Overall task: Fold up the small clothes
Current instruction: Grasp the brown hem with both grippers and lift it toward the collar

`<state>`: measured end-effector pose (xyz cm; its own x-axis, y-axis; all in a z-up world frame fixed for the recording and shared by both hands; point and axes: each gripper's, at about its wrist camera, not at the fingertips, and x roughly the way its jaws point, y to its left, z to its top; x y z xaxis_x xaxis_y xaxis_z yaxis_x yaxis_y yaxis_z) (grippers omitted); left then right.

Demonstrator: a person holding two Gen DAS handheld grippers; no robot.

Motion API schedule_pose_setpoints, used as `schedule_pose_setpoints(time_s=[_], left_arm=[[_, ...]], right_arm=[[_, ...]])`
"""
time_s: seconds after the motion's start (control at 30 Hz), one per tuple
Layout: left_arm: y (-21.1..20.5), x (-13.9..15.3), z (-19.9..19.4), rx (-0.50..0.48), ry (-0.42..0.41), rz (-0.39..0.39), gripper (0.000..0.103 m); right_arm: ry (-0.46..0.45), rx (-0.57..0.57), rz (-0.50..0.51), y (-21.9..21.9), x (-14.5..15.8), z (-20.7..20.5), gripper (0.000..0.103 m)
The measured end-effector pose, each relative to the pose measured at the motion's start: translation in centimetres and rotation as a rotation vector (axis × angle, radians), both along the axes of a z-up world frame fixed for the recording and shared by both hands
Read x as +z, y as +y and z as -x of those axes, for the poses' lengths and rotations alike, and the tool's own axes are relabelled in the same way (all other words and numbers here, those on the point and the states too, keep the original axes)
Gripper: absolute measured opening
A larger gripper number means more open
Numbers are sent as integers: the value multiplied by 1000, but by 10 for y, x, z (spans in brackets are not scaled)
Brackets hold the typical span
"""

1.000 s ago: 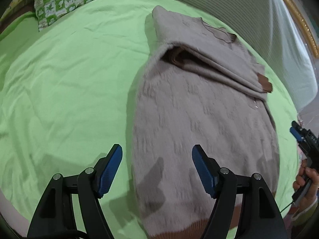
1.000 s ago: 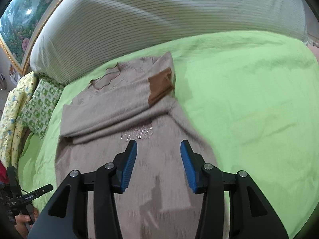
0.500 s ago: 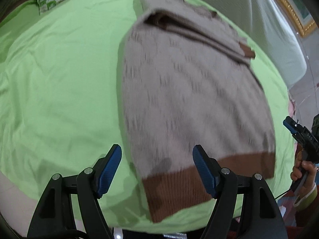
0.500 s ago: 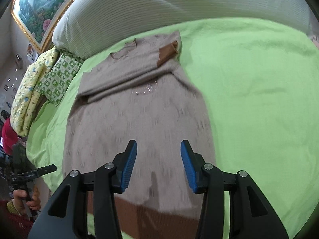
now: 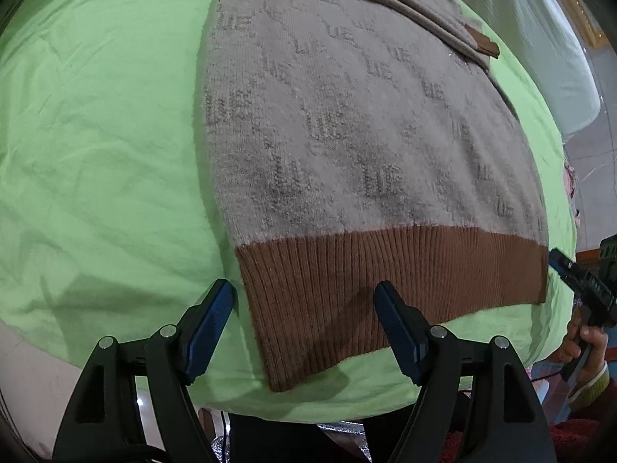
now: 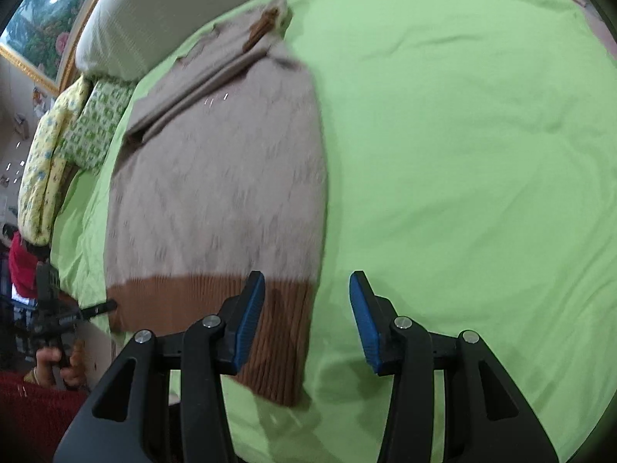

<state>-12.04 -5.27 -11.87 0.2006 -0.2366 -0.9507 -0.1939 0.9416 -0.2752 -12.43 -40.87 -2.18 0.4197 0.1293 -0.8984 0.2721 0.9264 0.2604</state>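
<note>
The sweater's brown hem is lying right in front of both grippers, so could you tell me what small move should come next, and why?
Probably lower both grippers onto the hem's corners and close. The left gripper and right gripper are open and empty, each above a corner of the brown hem; the sweater lies flat with sleeves already folded.

sweater (image 5: 366,123): fuzzy knit, ribbed hem | sheet (image 5: 96,135): smooth matt cloth

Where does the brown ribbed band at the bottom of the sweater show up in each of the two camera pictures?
Left wrist view: the brown ribbed band runs across the lower middle, above the claw.
Right wrist view: the band sits lower left, partly behind the claw's left finger.
Shared landmark: the green bedsheet under the sweater.
</note>
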Motion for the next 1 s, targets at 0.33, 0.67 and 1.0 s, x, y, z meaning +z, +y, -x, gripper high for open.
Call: schedule_pose_setpoints(time_s=[0.33,0.67,1.0], left_arm=[[-22,-1,-9,-101,-16,38,16],[-15,44,-23,-197,-169,205,9],[25,114,-109,-152,-361,285,9]], right_arm=[[50,36,-75,17,-24,1,14],[-68,-15,-124,23,7,-8,8],[-385,-62,-158,32,83,-85,8]])
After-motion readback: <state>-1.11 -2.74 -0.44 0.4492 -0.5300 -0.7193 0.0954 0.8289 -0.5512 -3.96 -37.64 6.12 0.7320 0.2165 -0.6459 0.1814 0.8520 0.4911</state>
